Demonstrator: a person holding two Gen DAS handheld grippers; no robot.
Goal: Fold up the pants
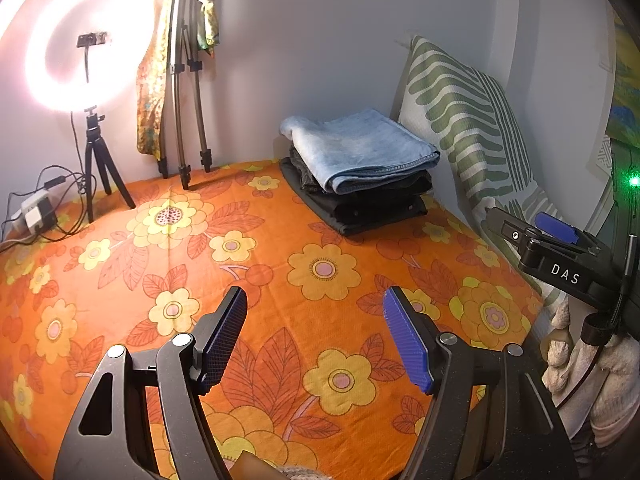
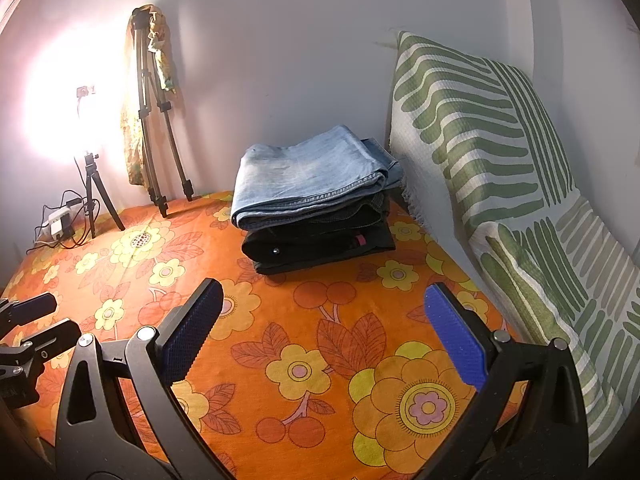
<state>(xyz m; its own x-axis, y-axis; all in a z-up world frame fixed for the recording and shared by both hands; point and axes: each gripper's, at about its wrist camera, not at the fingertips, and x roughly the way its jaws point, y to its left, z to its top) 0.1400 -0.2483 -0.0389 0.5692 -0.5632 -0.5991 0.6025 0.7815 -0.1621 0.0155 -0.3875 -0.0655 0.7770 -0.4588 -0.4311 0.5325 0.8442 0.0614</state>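
Observation:
A stack of folded pants stands at the back of the bed by the wall. Light blue jeans point(image 1: 360, 148) point(image 2: 312, 172) lie on top of dark folded pants point(image 1: 376, 204) point(image 2: 316, 244). My left gripper point(image 1: 316, 312) is open and empty, hovering over the orange floral bedsheet point(image 1: 200, 248), well in front of the stack. My right gripper point(image 2: 324, 312) is open and empty too, in front of the stack. The right gripper also shows at the right edge of the left wrist view point(image 1: 552, 236). The left gripper shows at the left edge of the right wrist view point(image 2: 36, 320).
A green-striped pillow point(image 1: 468, 128) point(image 2: 492, 152) leans on the wall at the right. A lit ring light on a small tripod point(image 1: 94, 152) point(image 2: 92, 184), a folded tripod point(image 1: 184, 92), hung cloth and a power strip with cables point(image 1: 34, 212) stand at the back left.

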